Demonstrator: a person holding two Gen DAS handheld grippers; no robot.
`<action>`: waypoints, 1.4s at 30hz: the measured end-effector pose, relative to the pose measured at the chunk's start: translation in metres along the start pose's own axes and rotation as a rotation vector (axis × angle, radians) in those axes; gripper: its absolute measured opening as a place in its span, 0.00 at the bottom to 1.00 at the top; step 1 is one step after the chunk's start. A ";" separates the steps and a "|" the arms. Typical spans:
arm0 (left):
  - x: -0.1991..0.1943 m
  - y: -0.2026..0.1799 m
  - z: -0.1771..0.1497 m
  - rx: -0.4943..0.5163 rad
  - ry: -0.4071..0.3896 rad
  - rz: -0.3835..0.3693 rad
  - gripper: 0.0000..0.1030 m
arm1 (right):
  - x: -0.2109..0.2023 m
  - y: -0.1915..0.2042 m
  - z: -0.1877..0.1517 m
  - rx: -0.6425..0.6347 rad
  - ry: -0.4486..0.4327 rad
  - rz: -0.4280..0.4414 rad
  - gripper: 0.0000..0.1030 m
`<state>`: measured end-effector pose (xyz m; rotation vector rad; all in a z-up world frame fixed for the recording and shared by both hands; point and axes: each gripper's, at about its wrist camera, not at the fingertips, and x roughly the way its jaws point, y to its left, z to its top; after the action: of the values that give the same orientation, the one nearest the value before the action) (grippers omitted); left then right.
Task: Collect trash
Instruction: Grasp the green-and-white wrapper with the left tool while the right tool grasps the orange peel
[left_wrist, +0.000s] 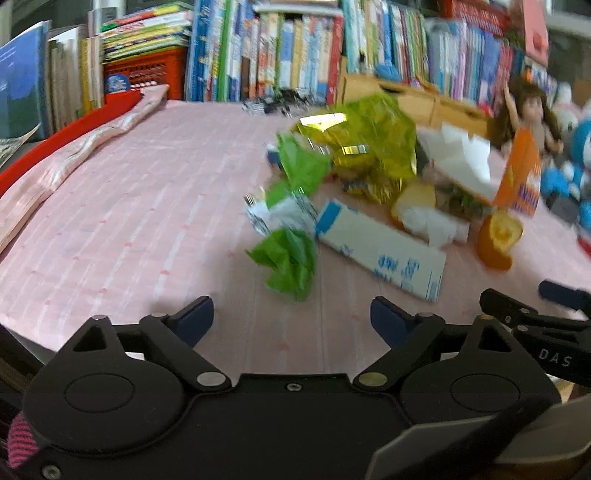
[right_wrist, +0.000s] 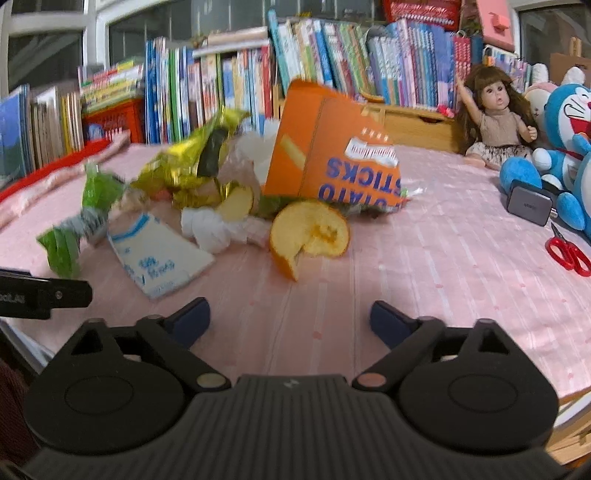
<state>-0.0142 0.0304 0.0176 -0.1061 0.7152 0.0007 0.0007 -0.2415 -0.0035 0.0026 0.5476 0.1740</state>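
In the left wrist view, the left tongs (left_wrist: 291, 317) stood wide apart above the pink striped cloth of the table (left_wrist: 129, 221), and nothing was between their blue pads. The trash lay in a loose pile ahead of them, a little to the right. Nearest was a crumpled green wrapper (left_wrist: 290, 264), and just beside it lay a flat white and blue carton (left_wrist: 384, 251). Behind these a shiny yellow-gold foil bag (left_wrist: 365, 147) was heaped up. To the right an orange peel (left_wrist: 496, 240) rested on the cloth, close to an orange snack box (left_wrist: 521, 177). White crumpled tissue (left_wrist: 432, 221) lay between the carton and the peel. Part of the right tongs (left_wrist: 554, 306) came in at the right edge. This view was blurred, so small details were not clear.

In the right wrist view, the right tongs (right_wrist: 290, 317) were also wide apart and empty, low over the table (right_wrist: 443, 258). The orange peel (right_wrist: 310, 232) lay straight ahead of them, apart from the pads. Behind it the orange snack box (right_wrist: 332, 155) stood tilted, with its print upside down. To the left were the tissue (right_wrist: 207, 229), the carton (right_wrist: 159, 254), the foil bag (right_wrist: 195, 162) and the green wrapper (right_wrist: 62, 247). A doll (right_wrist: 495, 118), a blue plush toy (right_wrist: 561, 147) and red scissors (right_wrist: 569, 254) were at the right, well apart from the pile. Rows of books (right_wrist: 332, 62) filled the back.
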 end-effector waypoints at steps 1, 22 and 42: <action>-0.005 0.003 0.001 -0.013 -0.021 -0.005 0.84 | -0.001 0.000 0.002 -0.008 -0.018 -0.002 0.92; 0.032 0.005 0.022 -0.051 -0.058 -0.018 0.41 | 0.033 -0.009 0.025 -0.065 -0.036 0.011 0.49; -0.003 0.000 0.018 -0.031 -0.118 -0.042 0.26 | 0.002 -0.007 0.020 -0.043 -0.058 0.053 0.31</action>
<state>-0.0048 0.0325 0.0328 -0.1498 0.5952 -0.0216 0.0138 -0.2467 0.0117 -0.0194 0.4865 0.2369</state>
